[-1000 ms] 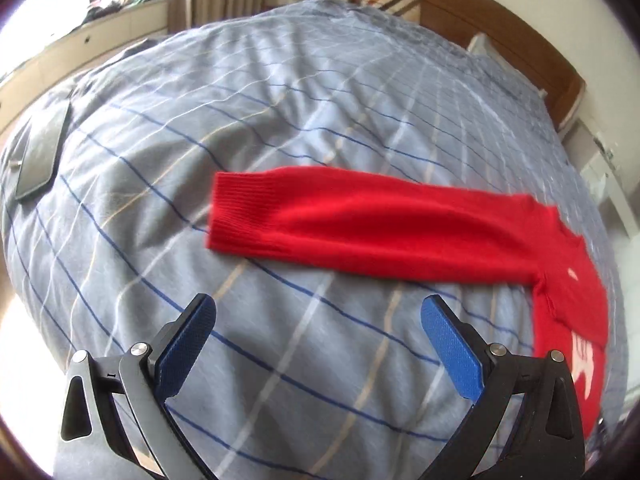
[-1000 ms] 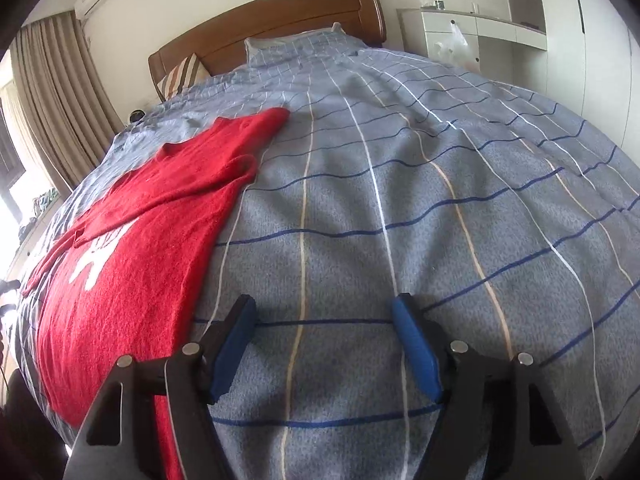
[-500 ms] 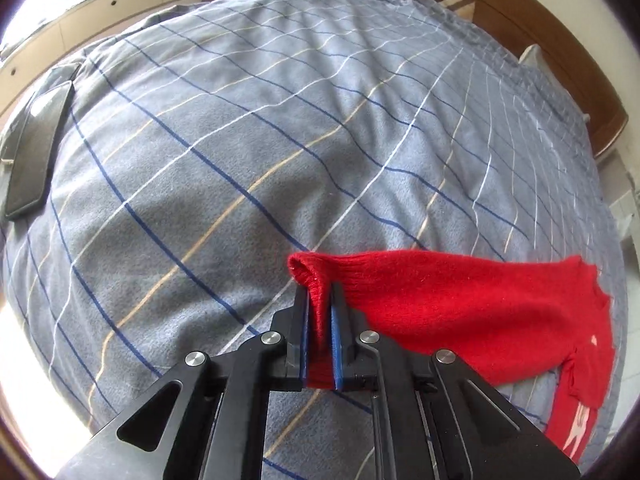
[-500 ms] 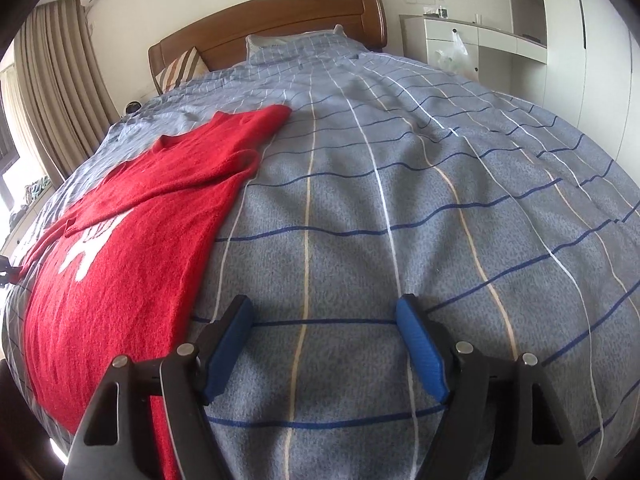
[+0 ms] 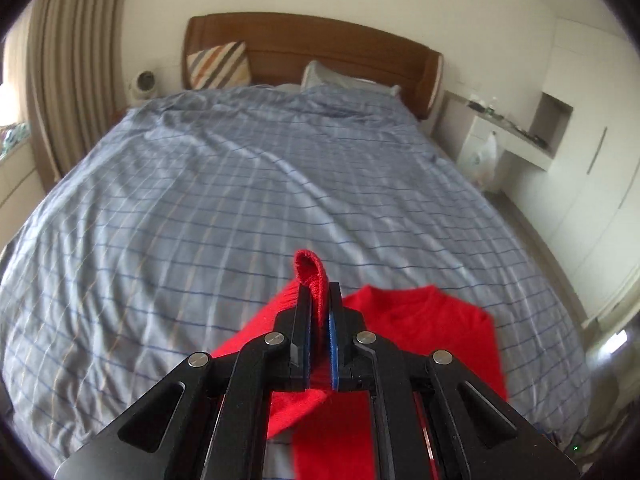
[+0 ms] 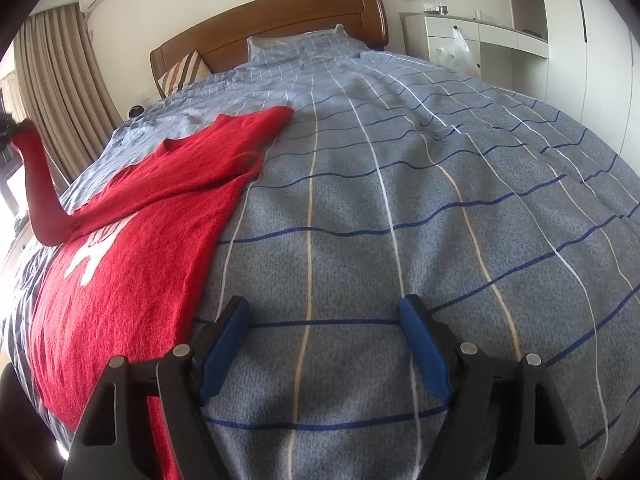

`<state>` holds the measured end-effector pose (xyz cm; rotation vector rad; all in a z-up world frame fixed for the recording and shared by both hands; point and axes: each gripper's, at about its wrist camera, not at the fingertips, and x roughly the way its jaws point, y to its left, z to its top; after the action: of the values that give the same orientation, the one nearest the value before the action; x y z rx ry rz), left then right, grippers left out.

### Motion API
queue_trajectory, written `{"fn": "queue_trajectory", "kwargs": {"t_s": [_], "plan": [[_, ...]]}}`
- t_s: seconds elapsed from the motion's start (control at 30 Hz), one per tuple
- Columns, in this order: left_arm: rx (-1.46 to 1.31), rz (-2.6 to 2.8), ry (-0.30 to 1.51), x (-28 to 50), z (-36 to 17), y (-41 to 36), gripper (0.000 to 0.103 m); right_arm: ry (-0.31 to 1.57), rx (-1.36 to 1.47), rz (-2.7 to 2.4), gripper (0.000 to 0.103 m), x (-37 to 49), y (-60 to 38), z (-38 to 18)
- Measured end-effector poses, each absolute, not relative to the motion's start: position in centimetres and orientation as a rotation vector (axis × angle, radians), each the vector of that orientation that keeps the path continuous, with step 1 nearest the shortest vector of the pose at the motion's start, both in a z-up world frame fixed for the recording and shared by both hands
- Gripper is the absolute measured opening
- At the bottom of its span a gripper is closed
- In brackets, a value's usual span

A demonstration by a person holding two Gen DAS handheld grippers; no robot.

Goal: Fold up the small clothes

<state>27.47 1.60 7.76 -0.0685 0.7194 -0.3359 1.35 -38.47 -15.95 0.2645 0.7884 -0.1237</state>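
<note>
Sweater (image 5: pixel 424 320), red, is lying on the near part of the bed (image 5: pixel 240 208) in the left wrist view, its neckline facing the far headboard (image 5: pixel 312 48). The left tool (image 5: pixel 319 308) is clenching the cuff (image 5: pixel 310 270) of one sleeve, and the cuff's end is sticking up past the tips. More red knit is hanging below the tool, in front of the sweater's body. A striped cushion (image 5: pixel 220 65) is leaning against the headboard at far left, and a pillow (image 5: pixel 340 80) is lying to its right.

In the right wrist view the sweater (image 6: pixel 132 240) is lying flat along the left side of the bed (image 6: pixel 400 200), with a white print on its front. One sleeve (image 6: pixel 40 192) is rising off the cover at far left, its cuff lifted up near the curtain (image 6: pixel 68 80); what is holding it there is hard to make out at the frame's edge. The right tool (image 6: pixel 322 320) is hovering released and has just been widening, its blue pads (image 6: pixel 420 340) standing apart over bare checked cover just right of the sweater's edge, nothing between them.
</note>
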Motion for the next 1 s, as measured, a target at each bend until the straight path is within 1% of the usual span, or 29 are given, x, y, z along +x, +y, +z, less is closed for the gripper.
{"fn": "queue_trajectory", "kwargs": {"t_s": [0.13,0.17,0.2,0.23,0.27,0.3,0.4,0.47,0.6,0.7,0.77,0.83,1.0], "plan": [[-0.014,-0.517,0.753,27.4,5.6,-7.8,0.007,0.787,0.261,-0.119,0.078,1.3,-38.4,-16.0],[-0.027,-0.577,0.769,27.1,4.6,-9.5,0.016,0.786,0.261,-0.119,0.078,1.3,-38.4,-16.0],[-0.048,-0.625,0.789,26.9,3.4,-11.0,0.040,0.787,0.261,-0.120,0.078,1.3,-38.4,-16.0],[-0.066,-0.637,0.823,26.8,2.1,-12.0,0.060,0.787,0.261,-0.120,0.078,1.3,-38.4,-16.0],[-0.085,-0.621,0.854,26.5,0.7,-12.7,0.086,0.787,0.262,-0.120,0.078,1.3,-38.4,-16.0],[-0.109,-0.607,0.866,26.0,-0.4,-12.9,0.090,0.787,0.261,-0.120,0.078,1.3,-38.4,-16.0],[-0.149,-0.593,0.943,24.7,-3.7,-11.8,0.090,0.786,0.261,-0.119,0.078,1.3,-38.4,-16.0],[-0.118,-0.523,0.964,23.4,-5.4,-10.2,0.090,0.787,0.259,-0.119,0.078,1.3,-38.4,-16.0],[0.084,-0.384,0.931,18.5,-8.9,-6.1,0.091,0.788,0.250,-0.116,0.081,1.4,-38.2,-16.1],[0.221,-0.297,0.945,14.0,-12.3,-3.7,0.091,0.789,0.241,-0.120,0.082,1.4,-38.0,-16.0],[0.241,-0.244,0.948,11.1,-14.0,-1.9,0.092,0.792,0.242,-0.122,0.082,1.4,-38.0,-15.8],[0.191,-0.195,0.924,8.3,-13.9,0.3,0.095,0.803,0.259,-0.131,0.082,0.9,-38.0,-15.2],[0.045,-0.129,0.946,3.6,-13.1,5.0,0.095,0.859,0.329,0.005,0.081,-2.3,-35.6,-13.2]]}}
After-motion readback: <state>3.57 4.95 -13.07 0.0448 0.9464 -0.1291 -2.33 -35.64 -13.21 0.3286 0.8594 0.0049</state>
